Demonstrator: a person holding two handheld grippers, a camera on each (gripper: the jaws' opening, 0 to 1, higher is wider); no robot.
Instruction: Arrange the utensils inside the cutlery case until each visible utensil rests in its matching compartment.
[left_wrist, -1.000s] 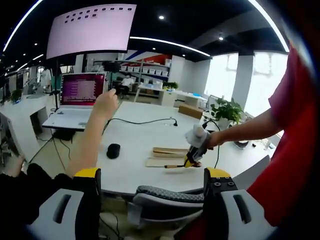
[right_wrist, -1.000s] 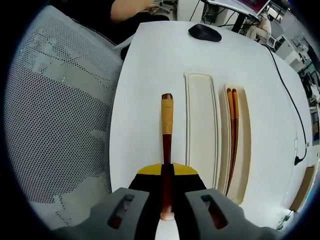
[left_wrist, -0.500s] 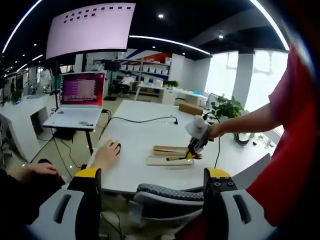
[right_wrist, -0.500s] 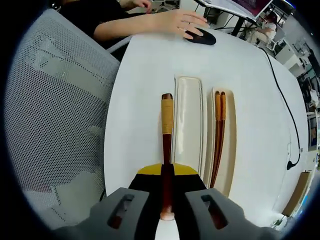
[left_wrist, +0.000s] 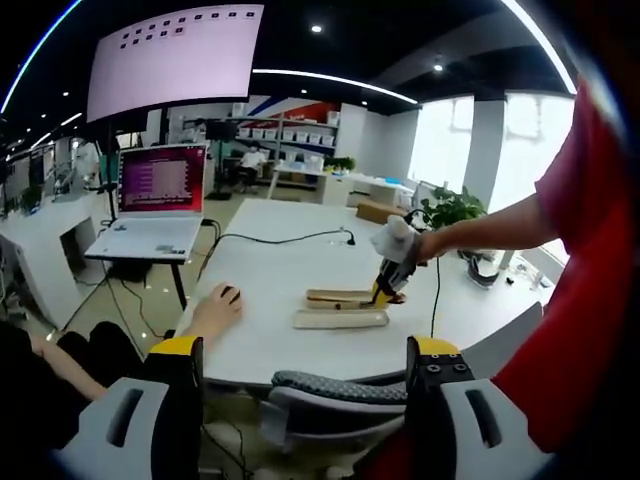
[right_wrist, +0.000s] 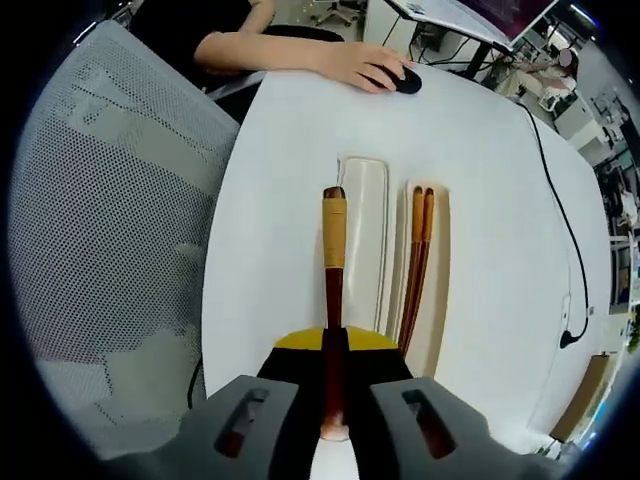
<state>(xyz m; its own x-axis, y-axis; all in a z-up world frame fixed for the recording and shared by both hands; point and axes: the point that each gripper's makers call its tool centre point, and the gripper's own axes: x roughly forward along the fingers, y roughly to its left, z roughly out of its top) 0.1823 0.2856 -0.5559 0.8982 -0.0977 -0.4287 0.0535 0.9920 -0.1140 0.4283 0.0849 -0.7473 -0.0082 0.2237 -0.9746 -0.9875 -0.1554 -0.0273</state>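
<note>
Dark brown wood with a pale yellow wrapped band makes up the utensil (right_wrist: 333, 262), a slim, stiff stick clamped by one end in the right gripper (right_wrist: 333, 372) and held above the table (right_wrist: 270, 150), pointing over the left part of the cutlery case (right_wrist: 362, 230). It looks light and rigid; its smooth lacquer could slip, so a hold near the end, as here, suits it, though it leaves the far tip free to swing. The case is cream, smooth, with two long rounded troughs: the left one bare, the right holding a pair of brown chopsticks (right_wrist: 415, 262). Beyond, a person's hand (right_wrist: 362, 66) rests on a black mouse (right_wrist: 407, 81). The left gripper (left_wrist: 307, 370) hangs with jaws apart, well back from the table.
</note>
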